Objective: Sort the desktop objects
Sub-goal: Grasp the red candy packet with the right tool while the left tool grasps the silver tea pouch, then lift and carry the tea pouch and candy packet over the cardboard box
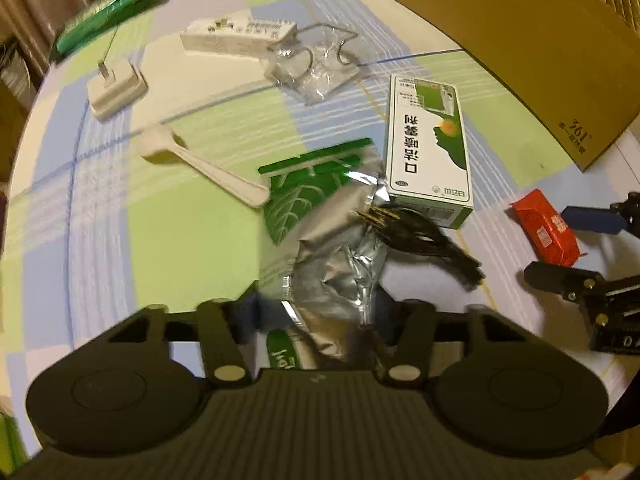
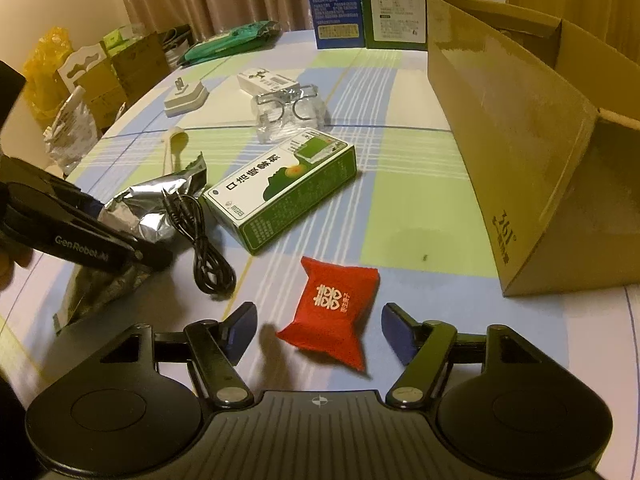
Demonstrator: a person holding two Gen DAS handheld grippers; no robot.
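Note:
A crumpled silver and green foil bag [image 1: 328, 256] lies between the fingers of my left gripper [image 1: 320, 320], which stands open around its near end; it also shows in the right wrist view [image 2: 148, 208]. A black cable [image 1: 424, 236] lies on the bag. A red packet [image 2: 332, 312] lies between the open blue fingers of my right gripper [image 2: 318, 332], with gaps on both sides. A green and white box [image 2: 284, 196] lies beyond it. The left gripper shows at the left edge of the right wrist view [image 2: 120, 236].
A large cardboard box [image 2: 532, 160] stands at the right. A white spoon [image 1: 200, 164], a white charger [image 1: 116, 88], glasses in clear wrap [image 1: 316, 68], a white carton [image 1: 236, 36] and a green pouch [image 1: 108, 12] lie farther back on the checked tablecloth [image 2: 416, 208].

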